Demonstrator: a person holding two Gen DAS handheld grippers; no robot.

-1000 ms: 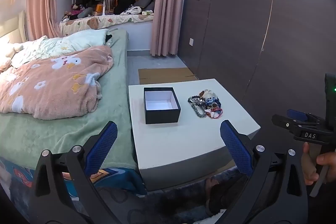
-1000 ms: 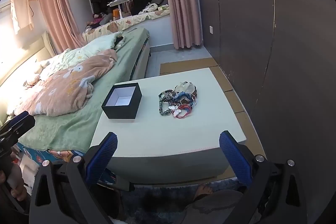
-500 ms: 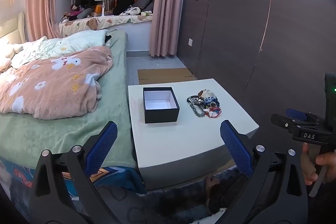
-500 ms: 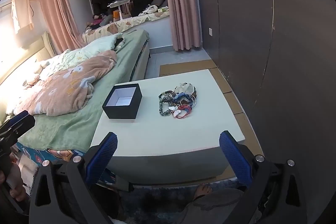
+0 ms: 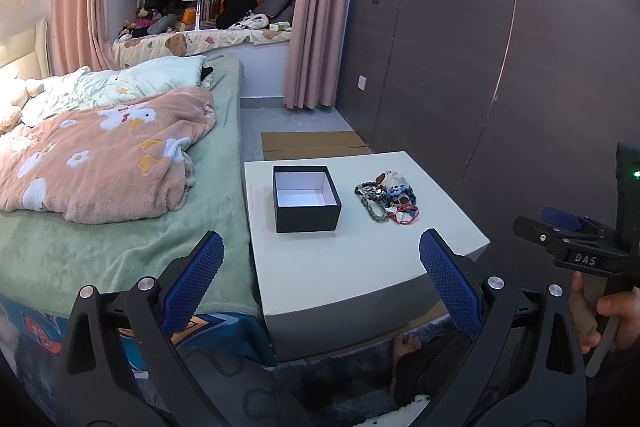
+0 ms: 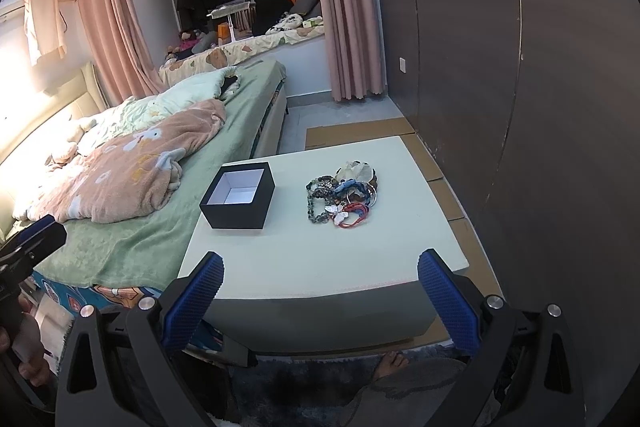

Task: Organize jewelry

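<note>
left gripper (image 5: 320, 259) spread, empty | right gripper (image 6: 320, 267) spread, empty | black box (image 6: 239, 198) lidless for loading | jewelry pile (image 6: 343, 197) beside, seemingly tangled

both grippers (image 5: 322, 275) (image 6: 320, 283) wide apart, empty

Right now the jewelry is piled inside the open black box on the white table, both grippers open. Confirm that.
Not quite. The box is empty; the jewelry lies in a heap on the table beside it, as the right wrist view shows. Both the left gripper and right gripper are open.
</note>
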